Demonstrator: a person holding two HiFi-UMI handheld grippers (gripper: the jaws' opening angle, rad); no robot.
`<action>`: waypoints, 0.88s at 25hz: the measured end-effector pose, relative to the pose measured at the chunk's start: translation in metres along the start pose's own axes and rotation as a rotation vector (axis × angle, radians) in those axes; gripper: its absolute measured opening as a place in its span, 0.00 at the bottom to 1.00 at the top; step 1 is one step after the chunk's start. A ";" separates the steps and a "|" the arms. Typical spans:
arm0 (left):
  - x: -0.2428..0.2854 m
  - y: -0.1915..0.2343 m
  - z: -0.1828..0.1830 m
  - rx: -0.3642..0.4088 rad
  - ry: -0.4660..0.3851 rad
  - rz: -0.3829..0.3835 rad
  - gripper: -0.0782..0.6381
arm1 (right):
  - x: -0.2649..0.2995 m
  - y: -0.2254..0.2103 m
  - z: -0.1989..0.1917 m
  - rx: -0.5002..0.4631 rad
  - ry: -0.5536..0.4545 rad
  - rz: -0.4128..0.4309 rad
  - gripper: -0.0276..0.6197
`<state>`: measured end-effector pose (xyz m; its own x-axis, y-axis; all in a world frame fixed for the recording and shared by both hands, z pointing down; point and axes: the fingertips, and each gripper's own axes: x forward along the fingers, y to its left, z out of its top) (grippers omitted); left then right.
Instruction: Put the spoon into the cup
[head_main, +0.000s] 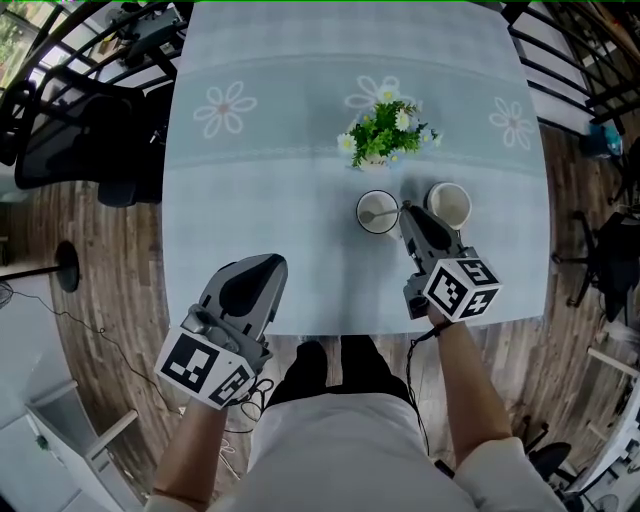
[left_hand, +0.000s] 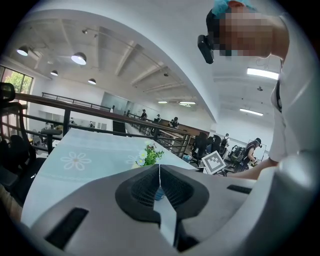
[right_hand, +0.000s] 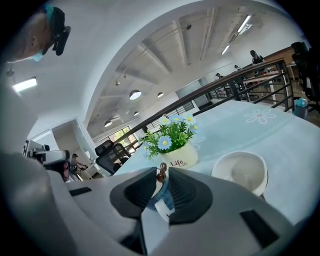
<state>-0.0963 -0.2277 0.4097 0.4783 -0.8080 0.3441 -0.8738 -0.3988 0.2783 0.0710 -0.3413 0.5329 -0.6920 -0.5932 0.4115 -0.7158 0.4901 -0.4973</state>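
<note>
Two white cups stand on the pale blue tablecloth, in front of a flower pot. The left cup (head_main: 378, 212) has a spoon (head_main: 374, 214) in it, bowl end down. My right gripper (head_main: 403, 208) reaches the cup's right rim and is shut on the spoon's handle. In the right gripper view the handle's brown knob end (right_hand: 161, 172) sticks up between the jaws of the right gripper (right_hand: 161, 173). The right cup (head_main: 448, 205) (right_hand: 240, 172) is empty. My left gripper (head_main: 268, 264) (left_hand: 159, 168) is shut on nothing and hovers at the table's near edge, left of the cups.
A small white pot of green leaves and blue-white flowers (head_main: 381, 132) (right_hand: 174, 150) stands just behind the cups. The table (head_main: 250, 200) ends at its front edge right by my body. Black office chairs (head_main: 70, 130) stand at its left, and a railing (head_main: 575, 50) runs along its right.
</note>
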 end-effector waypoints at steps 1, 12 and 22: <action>-0.002 0.000 0.002 0.004 -0.002 -0.002 0.14 | -0.001 0.000 0.001 0.003 -0.005 -0.003 0.16; -0.029 -0.009 0.023 0.037 -0.045 -0.048 0.14 | -0.046 0.018 0.020 -0.019 -0.072 -0.069 0.18; -0.065 -0.023 0.039 0.075 -0.094 -0.103 0.14 | -0.106 0.066 0.038 -0.072 -0.154 -0.082 0.17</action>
<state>-0.1105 -0.1825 0.3460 0.5588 -0.7967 0.2303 -0.8261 -0.5103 0.2391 0.1012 -0.2703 0.4274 -0.6124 -0.7211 0.3241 -0.7780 0.4770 -0.4088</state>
